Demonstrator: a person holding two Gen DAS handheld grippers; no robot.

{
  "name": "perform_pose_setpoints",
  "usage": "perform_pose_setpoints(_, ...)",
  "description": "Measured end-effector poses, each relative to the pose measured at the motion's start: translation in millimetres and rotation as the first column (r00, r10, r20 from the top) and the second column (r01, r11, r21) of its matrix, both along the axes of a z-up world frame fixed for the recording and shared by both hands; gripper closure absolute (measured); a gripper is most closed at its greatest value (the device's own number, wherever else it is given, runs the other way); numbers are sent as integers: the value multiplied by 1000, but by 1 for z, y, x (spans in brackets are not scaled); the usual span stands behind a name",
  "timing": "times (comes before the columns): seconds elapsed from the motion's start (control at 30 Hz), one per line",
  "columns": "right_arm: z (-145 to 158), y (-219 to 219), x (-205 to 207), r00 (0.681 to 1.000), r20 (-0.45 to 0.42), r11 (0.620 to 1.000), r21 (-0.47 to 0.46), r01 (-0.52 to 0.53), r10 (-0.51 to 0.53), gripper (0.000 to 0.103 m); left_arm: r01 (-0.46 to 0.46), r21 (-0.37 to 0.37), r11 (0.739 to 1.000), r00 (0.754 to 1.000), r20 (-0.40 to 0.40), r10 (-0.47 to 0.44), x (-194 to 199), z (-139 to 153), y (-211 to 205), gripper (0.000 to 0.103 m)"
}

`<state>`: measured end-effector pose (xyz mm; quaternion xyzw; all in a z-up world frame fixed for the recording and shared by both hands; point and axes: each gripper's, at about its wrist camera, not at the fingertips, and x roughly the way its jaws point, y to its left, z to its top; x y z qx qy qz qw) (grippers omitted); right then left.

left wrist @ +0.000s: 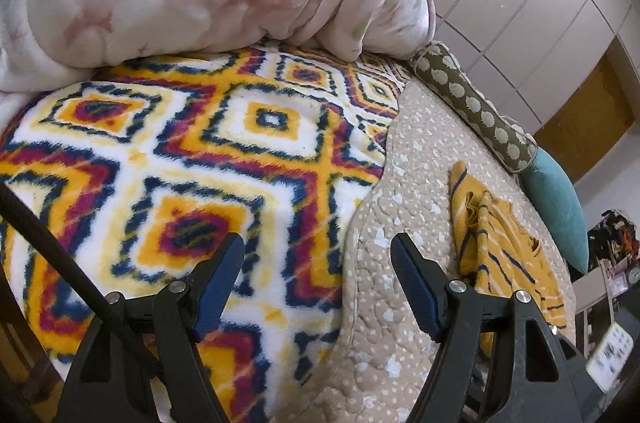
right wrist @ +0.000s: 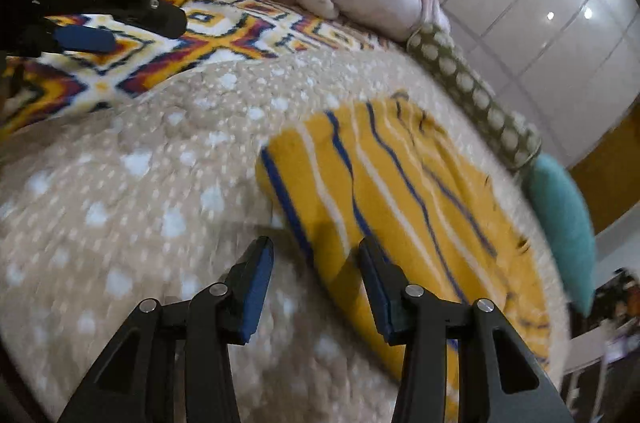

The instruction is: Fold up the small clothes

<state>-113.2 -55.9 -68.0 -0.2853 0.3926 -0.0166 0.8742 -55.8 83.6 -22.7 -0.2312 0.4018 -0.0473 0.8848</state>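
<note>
shirt: yellow striped shirt (right wrist: 400, 207) flat on bed quilt (right wrist: 120, 183), centre-right of frame | my right claw (right wrist: 316, 283): released, empty, at shirt's lower-left edge | my left claw (left wrist: 318, 287): released, empty

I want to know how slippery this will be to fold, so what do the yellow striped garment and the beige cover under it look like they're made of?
The yellow striped garment looks like a soft matte knit, maybe cotton: it creases and bunches without shine. The beige cover looks like quilted, padded fabric: stitched puffy sections with pale spots. Exact fibres can't be told.
</note>
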Motion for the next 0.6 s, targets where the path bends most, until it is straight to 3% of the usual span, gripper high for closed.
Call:
perform_pose_setpoints(0.13,-3,9,29,999,19,997,-70,38,-37,56,-12,-15,1000,1000,-1,12,0,-1,3,29)
perform_pose_setpoints(0.27,-3,13,53,997,-2,995,-69,72,-72,80,-13,-16,1000,1000,-6,13,0,-2,3,29)
perform_pose_setpoints(0.37,0,12,54,995,-3,995,-26,95,-95,88,-8,-12,1000,1000,3,8,0,-2,0,29)
perform_pose_setpoints(0.5,26,-19,55,986,-28,964,205,169,-167,90,29,1,1000,1000,4,-29,1,1,-15,29)
perform_pose_setpoints(0.6,69,-62,46,967,5,883,408,232,-256,91,55,17,998,998,18,-56,-2,5,-26,28)
